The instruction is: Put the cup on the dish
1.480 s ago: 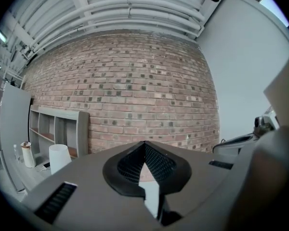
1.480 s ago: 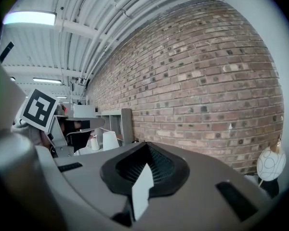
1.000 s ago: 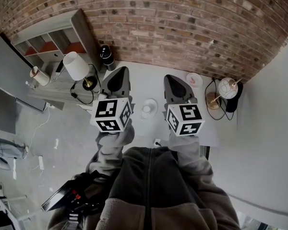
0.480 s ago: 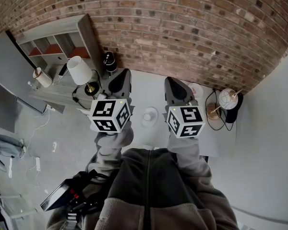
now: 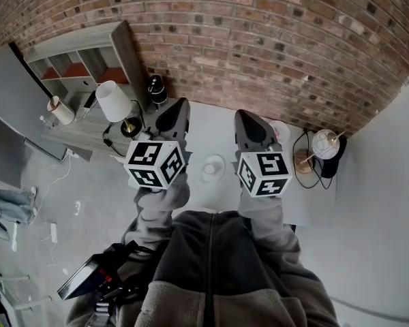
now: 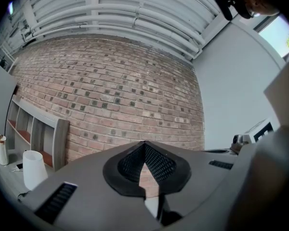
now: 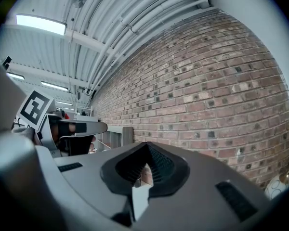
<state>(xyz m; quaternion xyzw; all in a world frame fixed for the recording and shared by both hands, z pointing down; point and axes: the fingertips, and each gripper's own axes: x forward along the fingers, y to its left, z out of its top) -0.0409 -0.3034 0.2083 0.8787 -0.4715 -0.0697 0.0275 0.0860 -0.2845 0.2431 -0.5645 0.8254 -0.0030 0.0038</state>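
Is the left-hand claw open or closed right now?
Closed: in the left gripper view, the left gripper has its jaws together at the tips, with nothing held between them.

- Brick wall [image 5: 259, 39]: red-brown with scattered dark bricks, it spans the far side of the room.
- White wall [image 5: 385, 203]: plain, meeting the brick at the right-hand corner.
- Ceiling [image 6: 135, 8]: white ribbed sheeting with pipes running along it.
- Strip light [image 7: 41, 24]: lit, set between the ceiling ribs.
- Floor [image 5: 88, 196]: smooth grey, seen left of the table.
- Table [image 5: 208, 121]: white top, standing against the brick wall.
- Shelf unit [image 5: 82, 60]: grey, with open compartments and orange-red shelves, against the brick at left.
- Lamp [image 5: 112, 101]: white shade on a brass base, just beside the table's left edge.
- Round lamp [image 5: 324, 143]: white globe near the table's right end.
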